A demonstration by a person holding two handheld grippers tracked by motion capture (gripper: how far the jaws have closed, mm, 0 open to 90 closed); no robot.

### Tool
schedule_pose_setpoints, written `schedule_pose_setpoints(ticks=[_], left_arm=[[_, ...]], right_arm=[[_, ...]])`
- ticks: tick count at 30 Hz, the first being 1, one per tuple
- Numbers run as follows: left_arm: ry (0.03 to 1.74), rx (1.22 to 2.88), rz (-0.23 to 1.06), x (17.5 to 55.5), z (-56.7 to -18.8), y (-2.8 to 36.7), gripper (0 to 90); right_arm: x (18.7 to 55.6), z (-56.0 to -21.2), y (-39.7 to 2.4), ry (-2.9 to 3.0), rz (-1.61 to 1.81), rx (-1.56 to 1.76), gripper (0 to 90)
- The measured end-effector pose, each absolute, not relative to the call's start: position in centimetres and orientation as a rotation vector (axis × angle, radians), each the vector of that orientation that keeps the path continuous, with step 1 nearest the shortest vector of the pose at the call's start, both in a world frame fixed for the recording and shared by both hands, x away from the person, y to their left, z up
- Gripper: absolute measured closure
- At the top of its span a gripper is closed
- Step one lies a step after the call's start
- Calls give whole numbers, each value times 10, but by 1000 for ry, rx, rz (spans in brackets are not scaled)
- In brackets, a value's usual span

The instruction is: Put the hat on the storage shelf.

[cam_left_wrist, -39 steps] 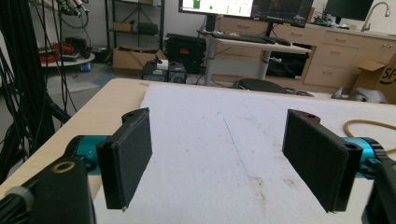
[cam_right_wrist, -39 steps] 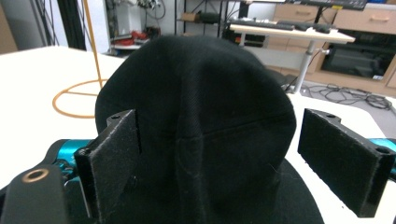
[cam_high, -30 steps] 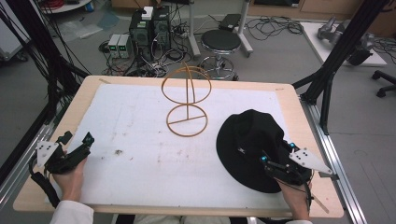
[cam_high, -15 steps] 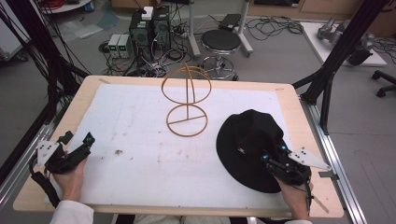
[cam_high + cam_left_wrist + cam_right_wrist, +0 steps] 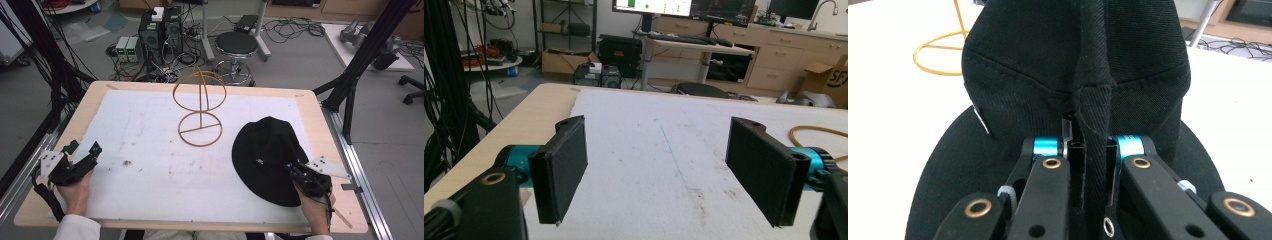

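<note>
1. Room around my rig: grey floor with cable tangles, computer boxes [image 5: 159,31] and a black stool [image 5: 236,45] beyond the far edge, black frame legs on both sides; left gripper view shows desks, monitors, drawers at the back.
2. Table [image 5: 310,107]: light wood rim, white mat [image 5: 150,165] covers most of it, a few dark stains near the middle.
3. Open room: I see wide bare mat between the two hands, wood strip free along the left and far edges.
4. Black hat [image 5: 267,155]: brimmed, on the right near part of the mat, brim flat, crown pulled up into a fold in right gripper view.
5. Wire hat stand [image 5: 200,107]: orange, upright, mid-far mat, just left of the hat, not touching it.
6. Right gripper [image 5: 1093,165]: jaws pinched tight on a fold of the hat at its near-right side.
7. Left gripper [image 5: 664,165]: near-left corner, jaws spread wide, nothing between them, low over the mat.
</note>
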State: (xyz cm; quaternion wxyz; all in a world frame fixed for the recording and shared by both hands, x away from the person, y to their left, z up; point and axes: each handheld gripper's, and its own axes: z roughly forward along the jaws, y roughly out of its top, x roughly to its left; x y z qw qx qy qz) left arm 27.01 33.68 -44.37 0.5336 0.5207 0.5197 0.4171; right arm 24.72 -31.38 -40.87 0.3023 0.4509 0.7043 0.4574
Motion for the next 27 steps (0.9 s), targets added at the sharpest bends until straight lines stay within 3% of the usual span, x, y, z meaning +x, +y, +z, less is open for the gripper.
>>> schedule_pose_setpoints(ticks=[27], left_arm=[[1223, 1239, 1005, 271, -443, 335, 249]], right_arm=[[244, -411, -318, 1699, 1320, 1209, 880]])
